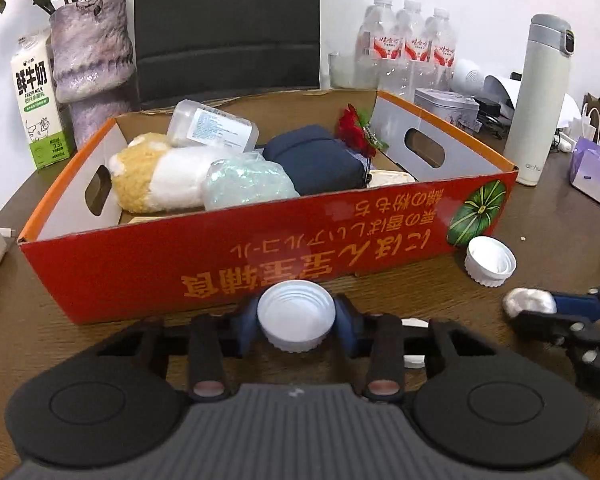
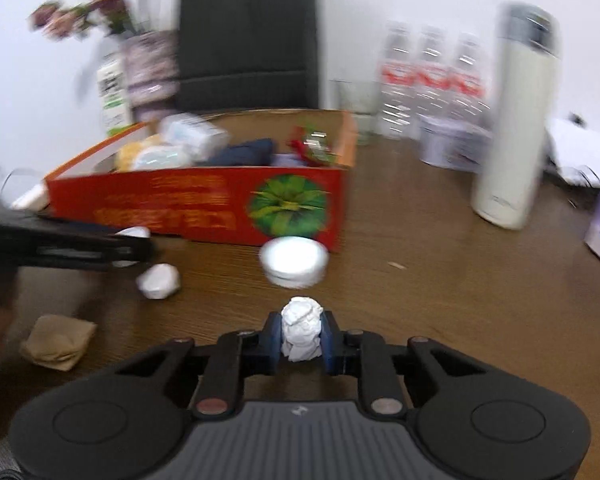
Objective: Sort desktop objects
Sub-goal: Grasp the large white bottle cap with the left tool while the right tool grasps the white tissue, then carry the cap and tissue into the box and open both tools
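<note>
My left gripper (image 1: pixel 296 326) is shut on a white bottle cap (image 1: pixel 296 312), held open side up just in front of the red cardboard box (image 1: pixel 220 264). The right gripper (image 2: pixel 302 336) is shut on a crumpled white paper ball (image 2: pixel 300 320) above the brown table. In the left wrist view that gripper (image 1: pixel 536 310) shows at the right edge with the ball (image 1: pixel 524 302). A second white cap (image 1: pixel 490 262) lies by the box's right corner. Another paper ball (image 2: pixel 158 280) lies on the table to the left.
The box holds a plush toy (image 1: pixel 156 176), a plastic bag (image 1: pixel 244 184), a navy pouch (image 1: pixel 316 160), a clear case (image 1: pixel 212 126) and a red flower (image 1: pixel 352 128). A milk carton (image 1: pixel 38 100), a vase (image 1: pixel 92 64), water bottles (image 1: pixel 412 44), a white flask (image 1: pixel 540 100) and a folded brown paper (image 2: pixel 58 342) stand around.
</note>
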{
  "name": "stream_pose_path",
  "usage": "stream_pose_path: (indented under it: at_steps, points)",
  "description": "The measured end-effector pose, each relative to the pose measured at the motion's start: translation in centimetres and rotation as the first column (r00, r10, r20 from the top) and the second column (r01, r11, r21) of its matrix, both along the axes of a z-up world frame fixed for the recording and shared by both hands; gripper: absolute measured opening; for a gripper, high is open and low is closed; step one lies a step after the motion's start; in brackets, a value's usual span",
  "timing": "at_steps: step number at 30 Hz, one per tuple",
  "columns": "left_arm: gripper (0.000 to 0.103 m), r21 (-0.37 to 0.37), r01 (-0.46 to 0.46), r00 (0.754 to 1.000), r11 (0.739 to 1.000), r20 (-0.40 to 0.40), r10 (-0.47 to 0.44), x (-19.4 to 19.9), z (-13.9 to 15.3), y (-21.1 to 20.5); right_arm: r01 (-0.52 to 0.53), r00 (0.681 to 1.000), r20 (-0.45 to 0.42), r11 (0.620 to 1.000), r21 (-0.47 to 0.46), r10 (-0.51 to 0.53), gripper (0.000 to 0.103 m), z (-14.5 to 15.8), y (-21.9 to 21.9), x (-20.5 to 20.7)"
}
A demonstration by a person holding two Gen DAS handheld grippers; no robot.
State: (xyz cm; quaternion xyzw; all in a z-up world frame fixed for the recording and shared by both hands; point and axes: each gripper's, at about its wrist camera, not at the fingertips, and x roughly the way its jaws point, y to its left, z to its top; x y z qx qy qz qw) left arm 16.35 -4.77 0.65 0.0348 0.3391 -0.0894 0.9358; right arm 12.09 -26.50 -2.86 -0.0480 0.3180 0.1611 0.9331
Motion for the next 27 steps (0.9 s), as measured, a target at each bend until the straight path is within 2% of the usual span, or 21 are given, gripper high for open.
stream_pose_path:
  at_steps: [5,8,12,15,17,19,22,27]
  points:
    - [0.040,-0.013,-0.010,1.000,1.000,0.002,0.010,-0.7,0.0,0.7,-0.014,1.000,0.007,0.999,0.032,0.014,0.018,-0.1,0.7,-0.1]
    - [0.040,-0.025,-0.025,0.999,0.999,0.034,0.026,-1.6,1.3,0.8,0.009,1.000,0.002,0.999,0.052,-0.009,0.018,0.0,0.3,-0.2]
    - [0.041,-0.060,-0.072,0.994,0.996,0.081,0.076,-4.9,3.2,1.8,0.006,1.000,0.005,0.999,0.054,-0.006,0.018,0.0,0.2,-0.2]
    - [0.040,-0.087,-0.101,0.989,0.991,0.100,0.109,-8.0,4.2,3.2,0.053,0.998,0.029,0.999,0.008,-0.053,0.018,0.3,-0.1,-0.9]
    - [0.040,-0.073,-0.093,0.988,0.993,0.116,0.101,-10.2,5.0,4.0,0.079,0.995,0.054,0.997,0.013,-0.080,0.018,1.1,-0.3,-2.2]
    - [0.041,-0.060,-0.097,0.985,0.993,0.136,0.104,-12.1,5.7,4.6,0.075,0.995,0.065,0.996,0.056,-0.079,0.018,2.2,-0.7,-4.0]
    - [0.041,-0.074,-0.110,0.980,0.991,0.157,0.121,-14.8,6.4,5.4,0.060,0.995,0.080,0.995,0.076,-0.066,0.018,3.5,-0.7,-6.9]
    - [0.041,-0.084,-0.073,0.988,0.994,0.133,0.084,-19.3,4.8,4.5,0.049,0.993,0.104,0.995,0.084,-0.058,0.018,4.5,-0.7,-12.1]
